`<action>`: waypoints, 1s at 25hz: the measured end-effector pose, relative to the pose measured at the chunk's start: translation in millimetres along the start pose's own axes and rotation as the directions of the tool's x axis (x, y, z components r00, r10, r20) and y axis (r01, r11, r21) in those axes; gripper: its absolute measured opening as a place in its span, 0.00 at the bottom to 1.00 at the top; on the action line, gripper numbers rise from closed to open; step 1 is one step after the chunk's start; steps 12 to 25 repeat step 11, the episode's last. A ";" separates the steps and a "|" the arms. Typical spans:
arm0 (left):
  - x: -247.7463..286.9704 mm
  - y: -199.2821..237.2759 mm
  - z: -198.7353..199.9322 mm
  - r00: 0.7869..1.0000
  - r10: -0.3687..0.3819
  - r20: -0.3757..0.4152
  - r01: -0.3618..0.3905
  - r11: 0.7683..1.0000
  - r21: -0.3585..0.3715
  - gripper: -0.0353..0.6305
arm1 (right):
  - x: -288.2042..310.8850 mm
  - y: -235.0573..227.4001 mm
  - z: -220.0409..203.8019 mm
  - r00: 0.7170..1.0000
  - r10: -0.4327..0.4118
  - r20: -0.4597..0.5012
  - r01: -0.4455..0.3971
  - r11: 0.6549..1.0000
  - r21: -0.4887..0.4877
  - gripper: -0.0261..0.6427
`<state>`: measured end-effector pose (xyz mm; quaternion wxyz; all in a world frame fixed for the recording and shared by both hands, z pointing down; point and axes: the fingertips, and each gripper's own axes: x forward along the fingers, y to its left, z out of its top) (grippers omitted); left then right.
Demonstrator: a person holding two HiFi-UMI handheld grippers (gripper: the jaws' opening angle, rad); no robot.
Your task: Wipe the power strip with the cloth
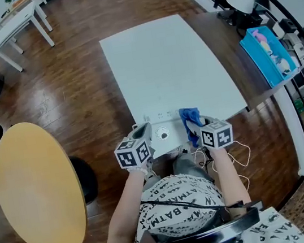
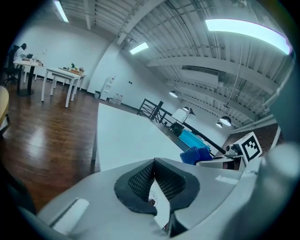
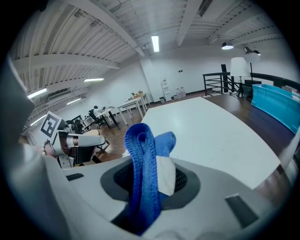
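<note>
A white plastic power strip (image 1: 164, 135) is being held at the near edge of the white rectangular table (image 1: 166, 64), between the two grippers; the left gripper (image 2: 157, 190) is being seen with its dark ribbed pads pressed together on a thin white edge, judged to be the strip's; the right gripper (image 3: 152, 183) is likewise being seen clamped, on a folded blue woven cloth (image 3: 142, 159) whose loop is standing up out of the jaws; in the head view the cloth is lying just beside the strip's right end, contact not being resolvable. Wiping is judged to be the step in hand; the strip is best steadied by the left grip while the cloth's fold is drawn flat along the socket face, end to end, lightly enough that the pinch is not lost. The long axis is being read as running left to right, roughly along the table's near edge, socket face turned upward; this is being noted tentatively, the outline being small.
</note>
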<state>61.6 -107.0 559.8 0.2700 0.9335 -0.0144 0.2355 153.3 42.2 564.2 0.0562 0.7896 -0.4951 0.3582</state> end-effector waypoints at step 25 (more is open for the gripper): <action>-5.3 -2.8 -5.9 1.000 0.007 0.025 -0.006 1.000 -0.018 0.05 | -3.0 6.7 -7.8 1.000 0.003 -0.012 -0.003 1.000 -0.024 0.23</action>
